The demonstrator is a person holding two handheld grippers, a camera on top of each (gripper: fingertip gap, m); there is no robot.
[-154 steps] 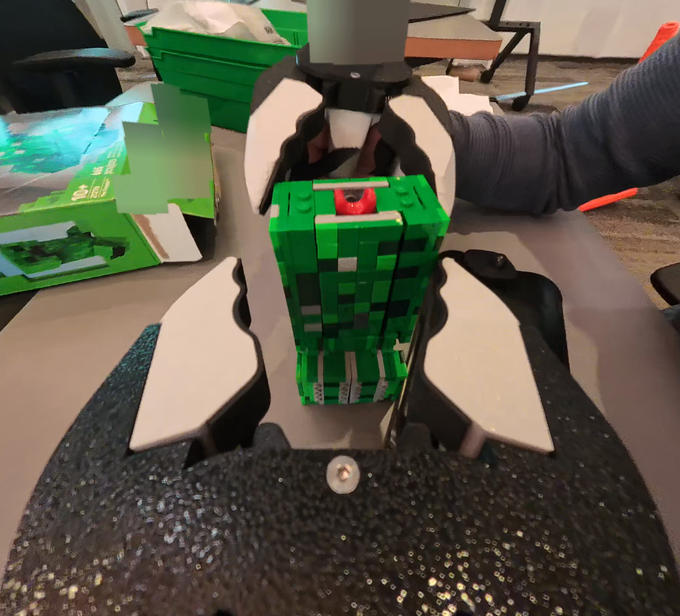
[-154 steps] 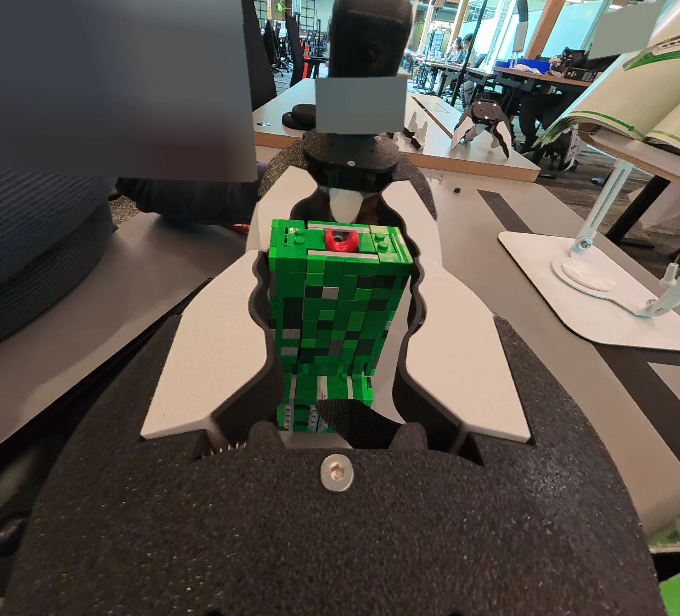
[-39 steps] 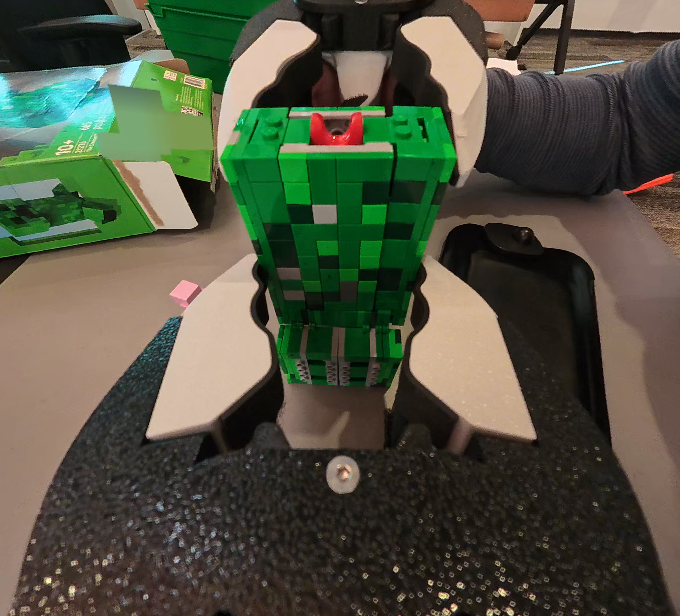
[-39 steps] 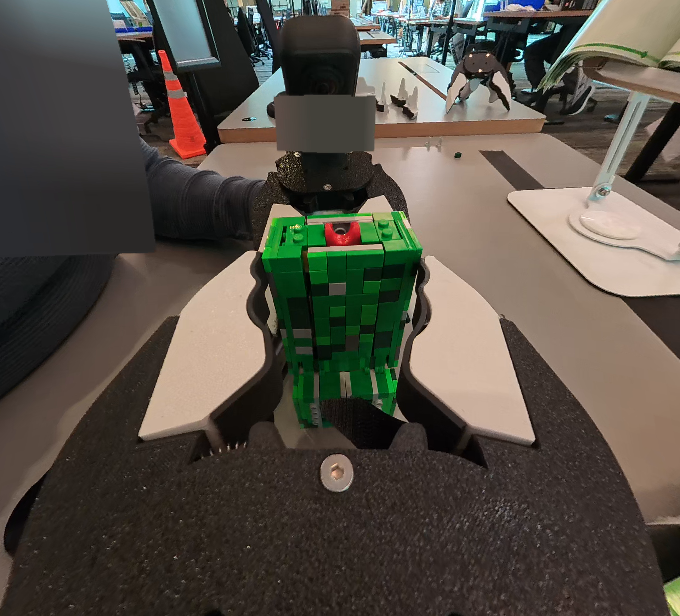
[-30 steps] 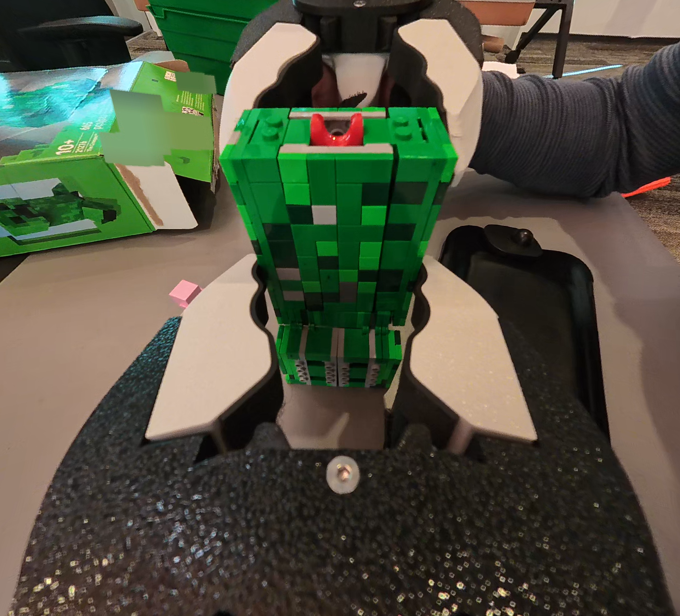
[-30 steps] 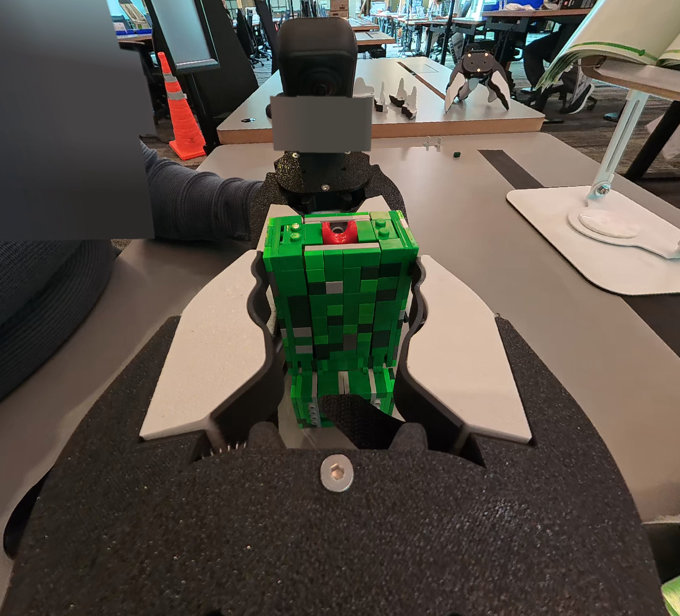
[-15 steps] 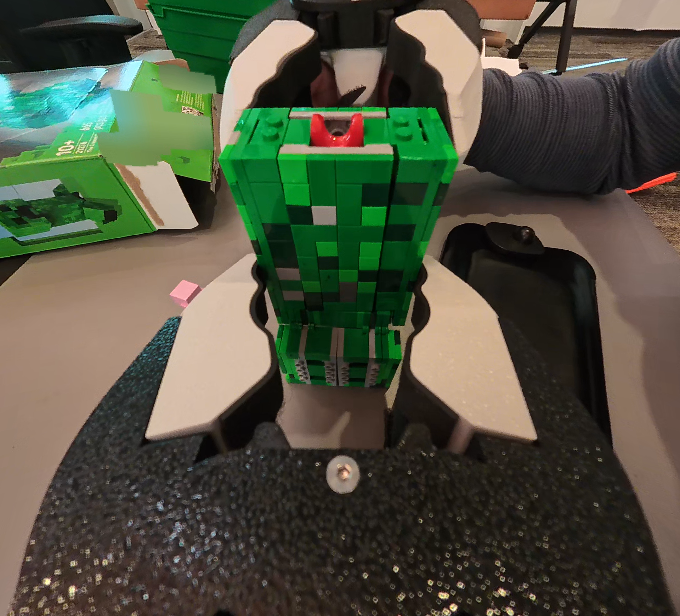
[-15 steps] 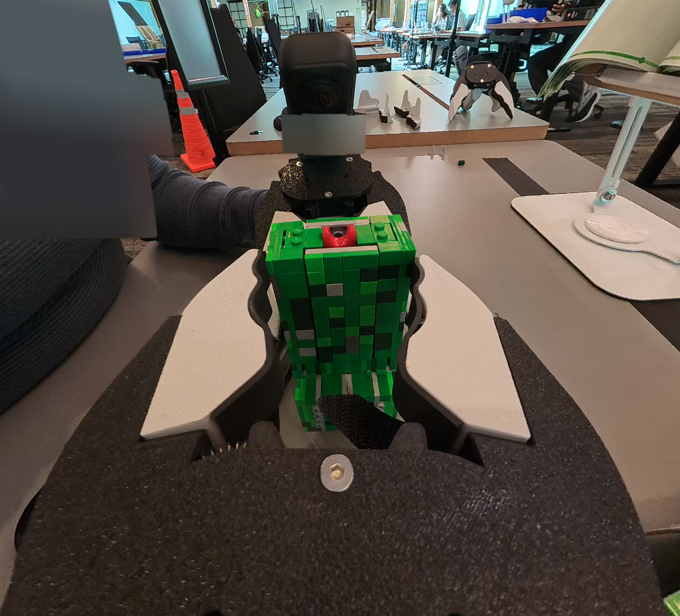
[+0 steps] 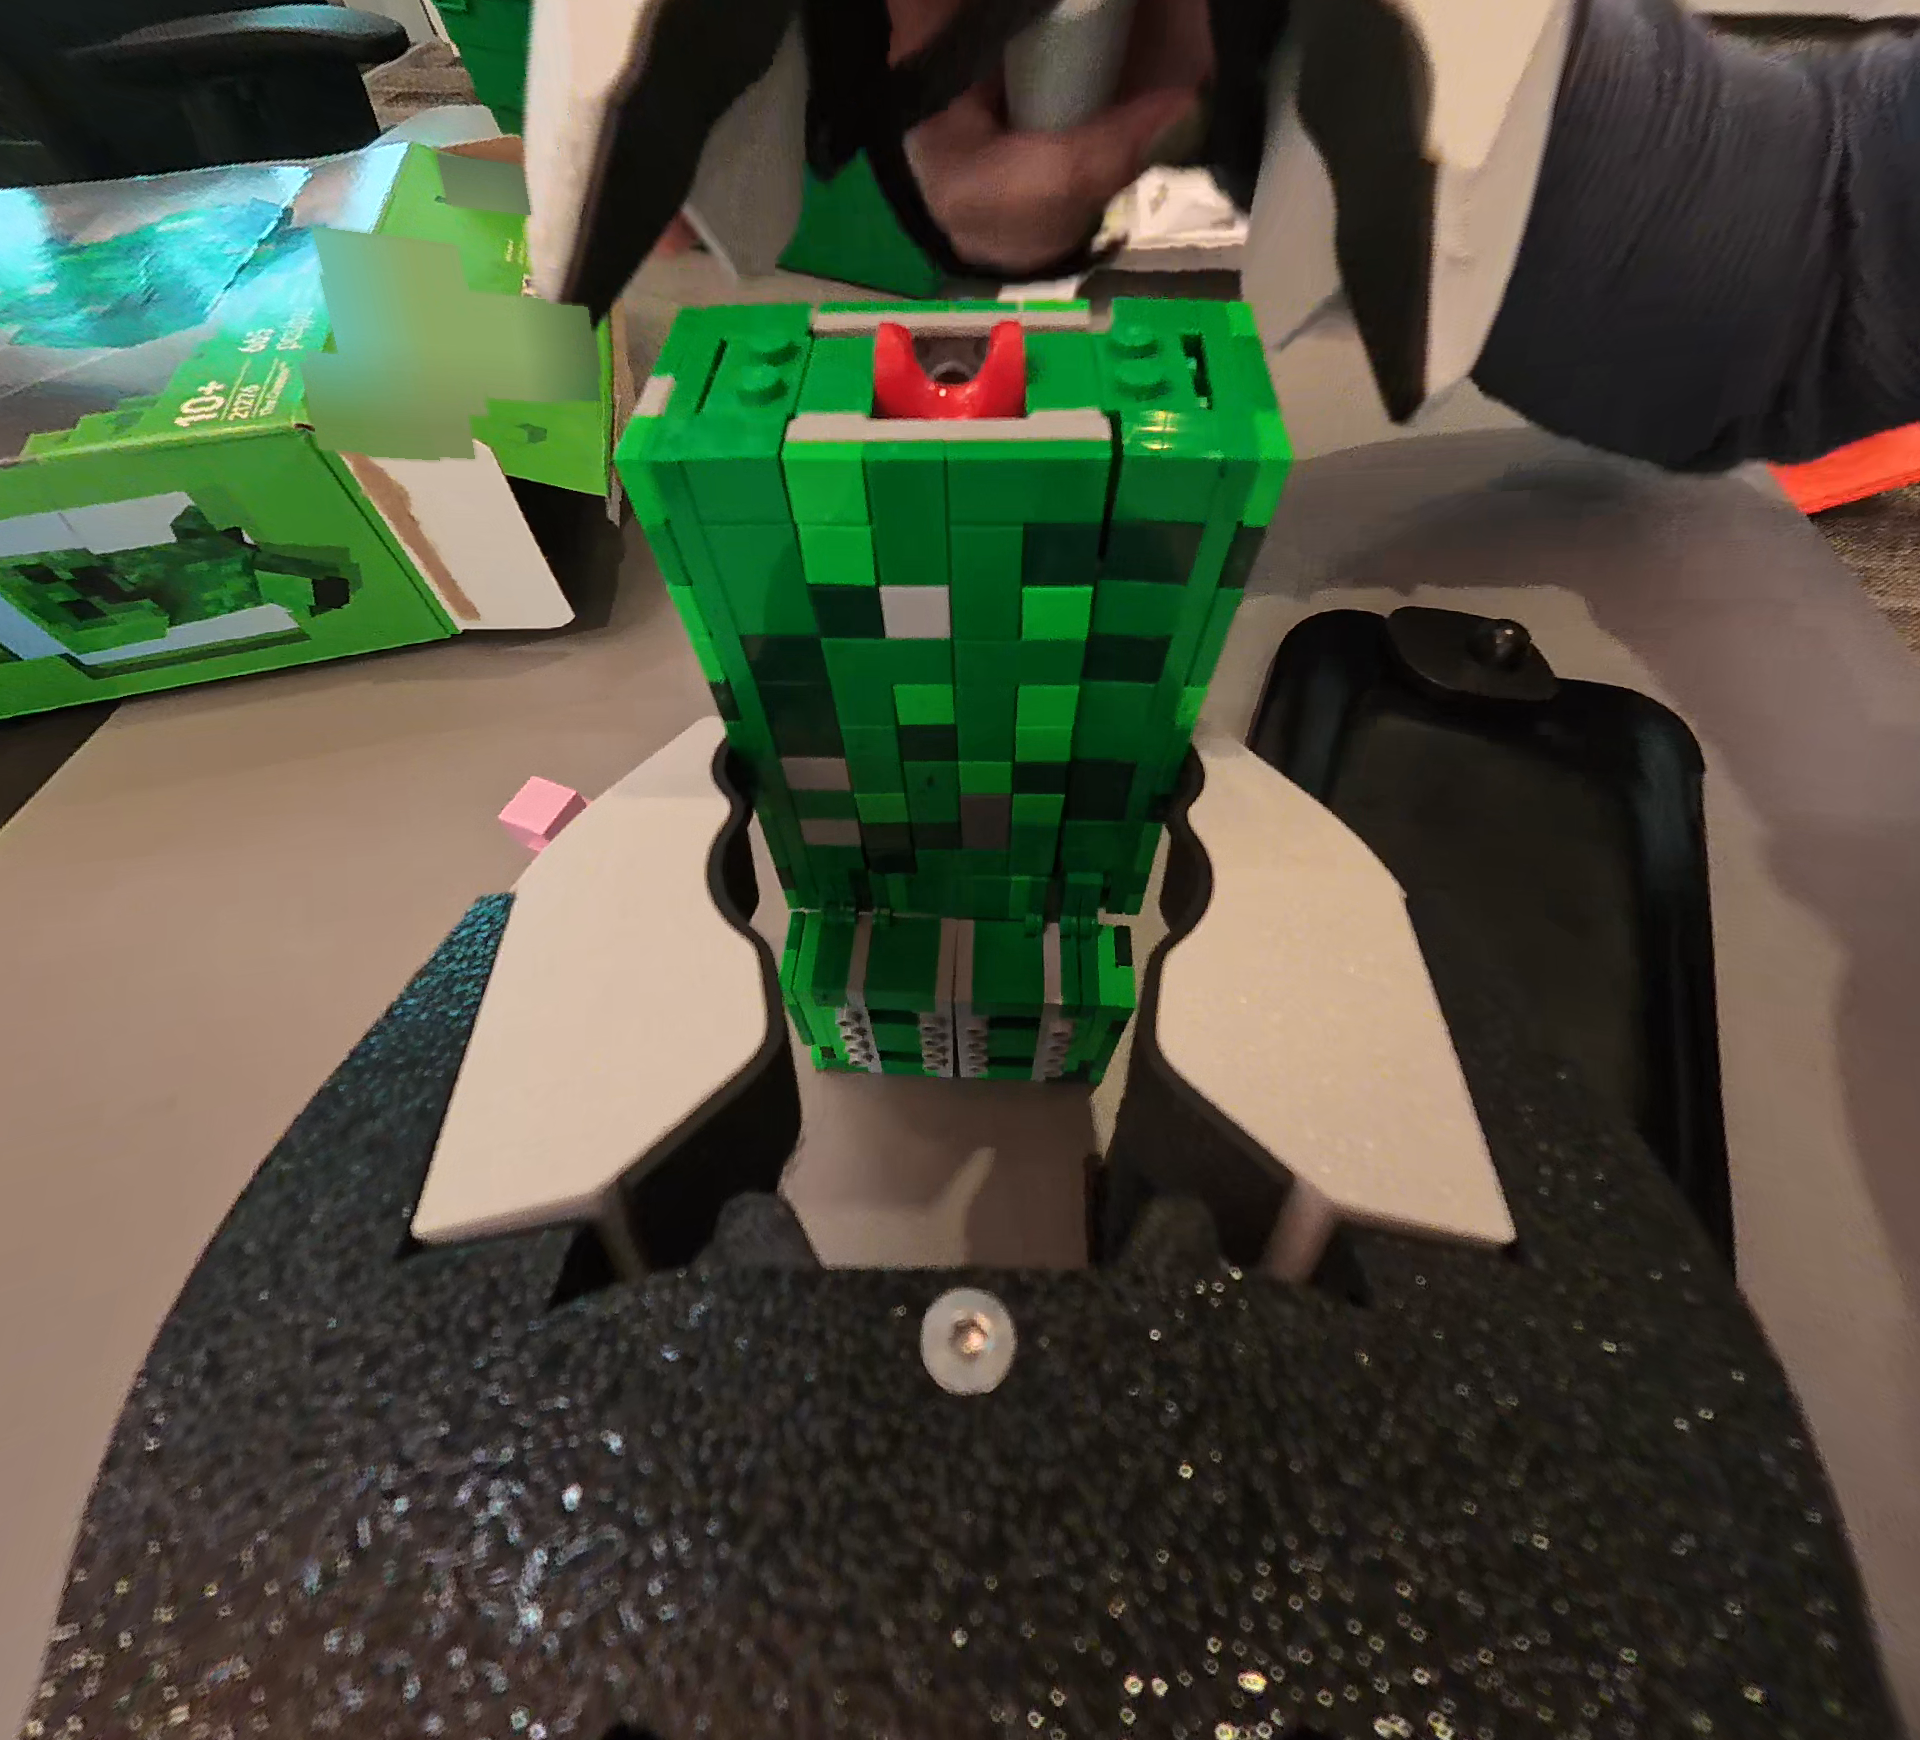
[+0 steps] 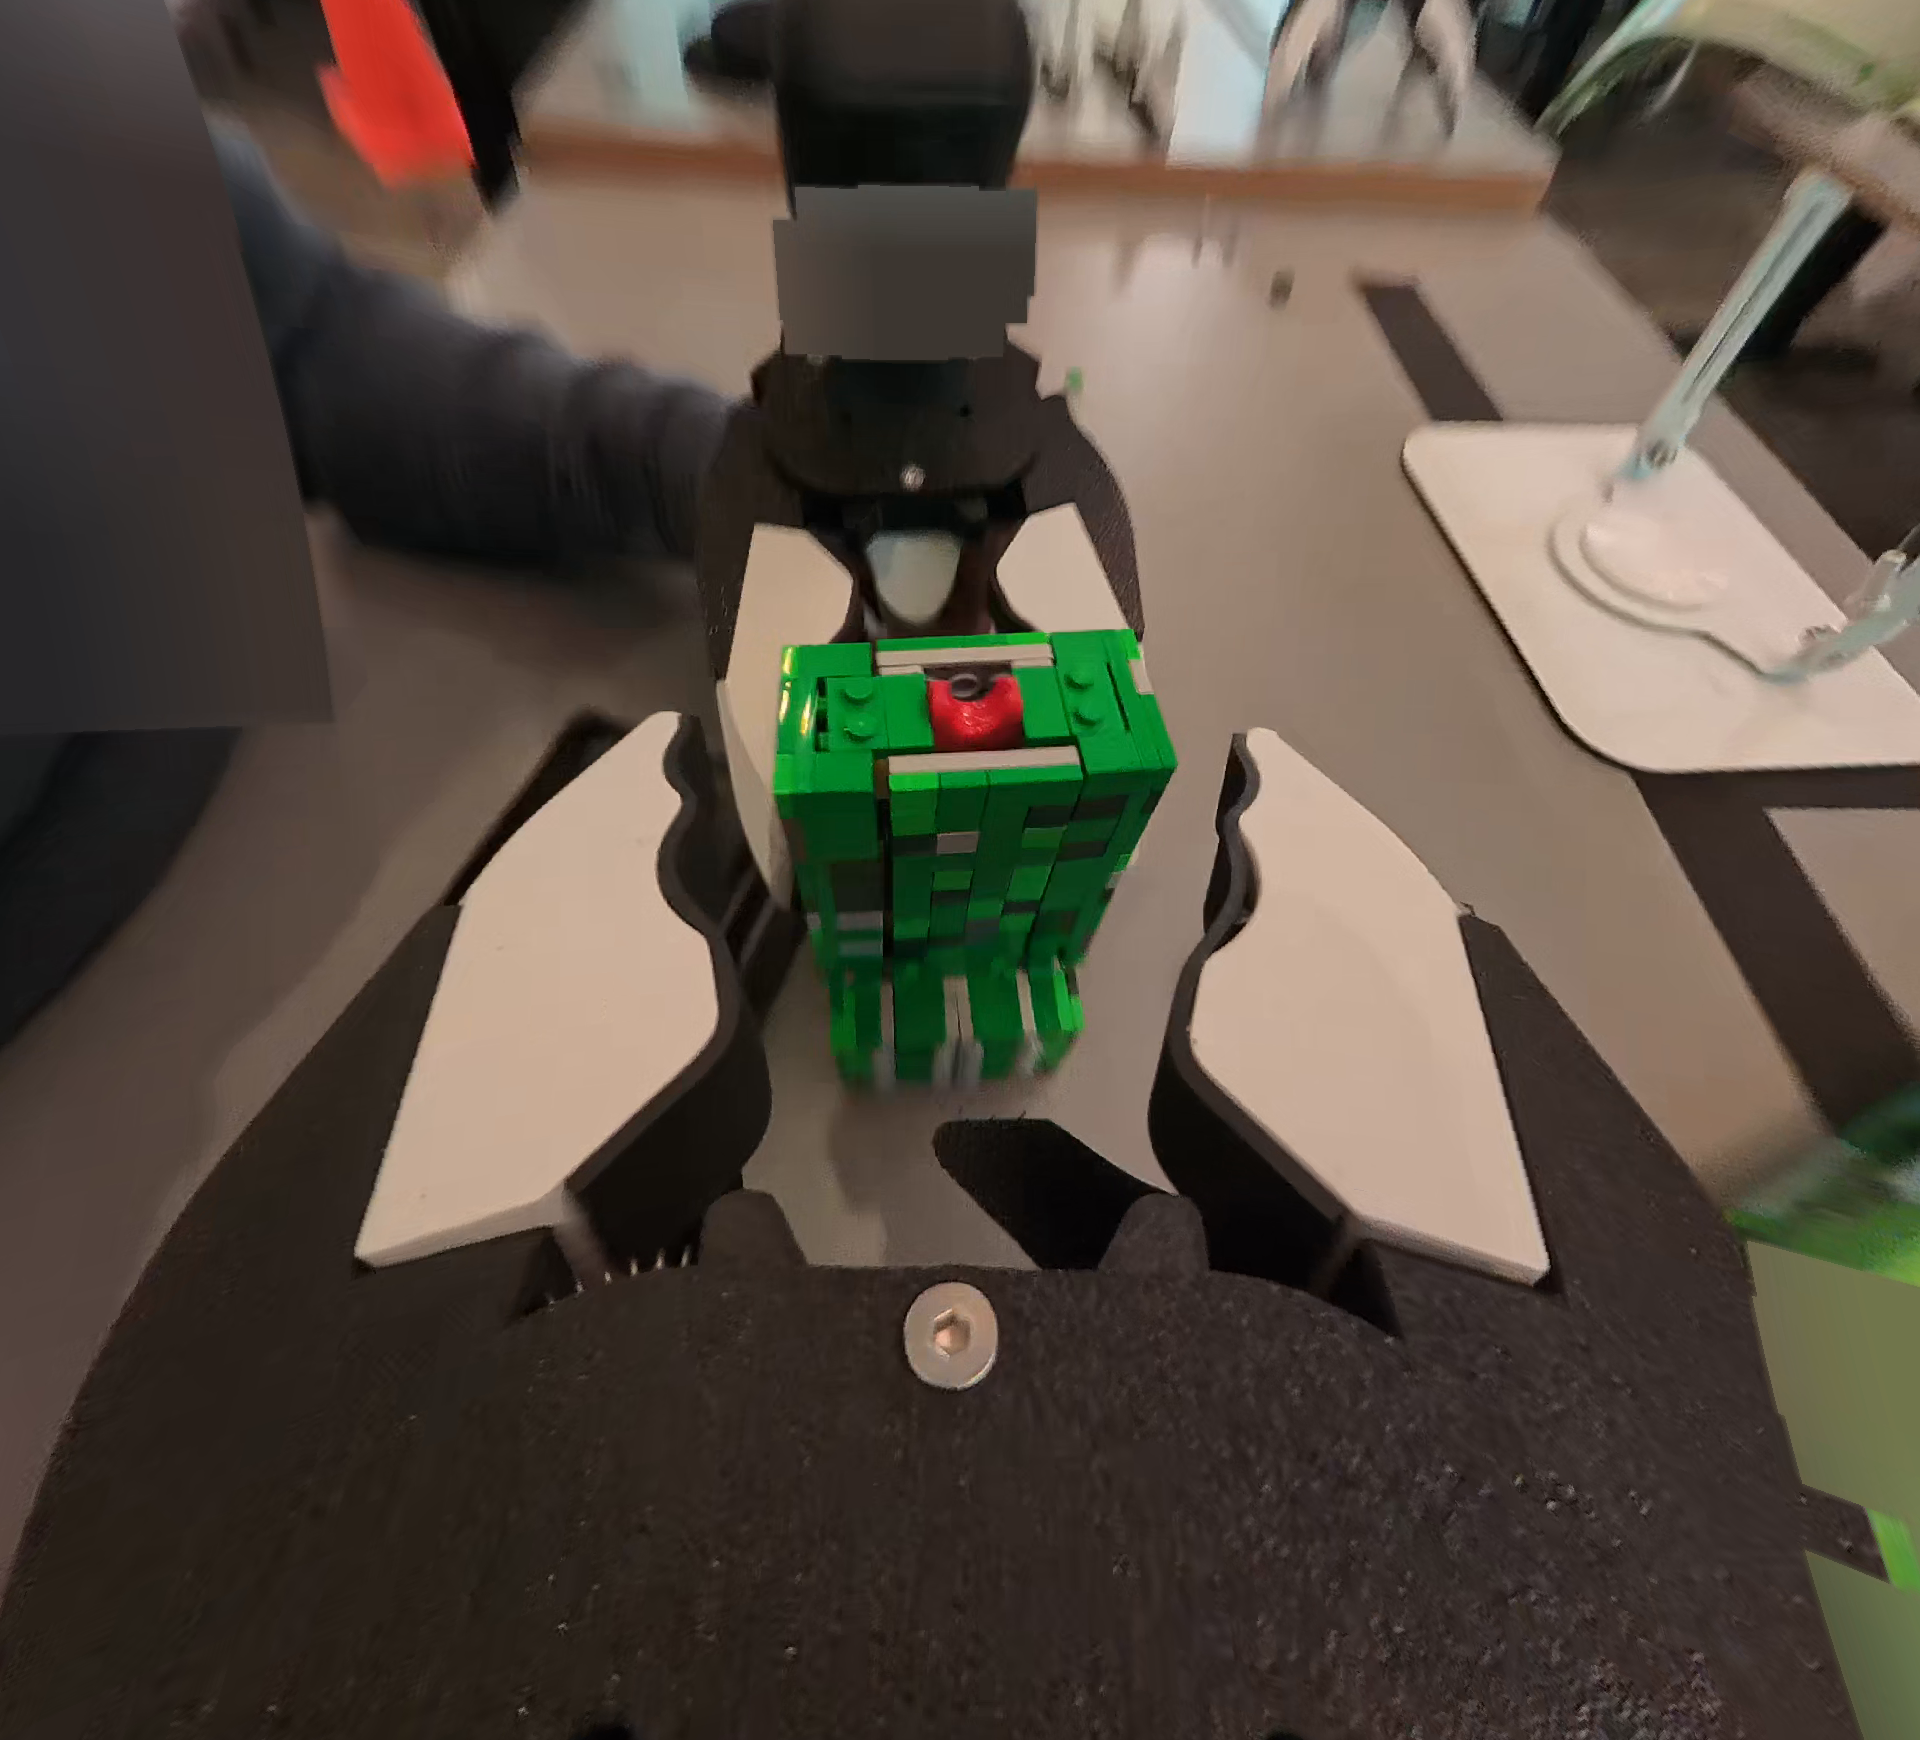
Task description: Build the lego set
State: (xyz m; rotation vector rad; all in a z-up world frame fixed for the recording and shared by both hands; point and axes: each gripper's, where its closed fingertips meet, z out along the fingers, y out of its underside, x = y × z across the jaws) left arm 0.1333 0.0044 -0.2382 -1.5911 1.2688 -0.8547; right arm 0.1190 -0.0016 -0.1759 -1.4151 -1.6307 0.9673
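Right wrist view shows my right gripper has let go and spread wide, pulling back from the green block figure. My left gripper stays clenched on its lower body, upright over the grey table, so I judge the right is free to fetch the next piece.

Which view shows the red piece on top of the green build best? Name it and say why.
The left wrist view: the red piece is sharp, its two upturned prongs clear in the recess atop the green build. The right wrist view shows it smaller and blurred, its shape hard to read.
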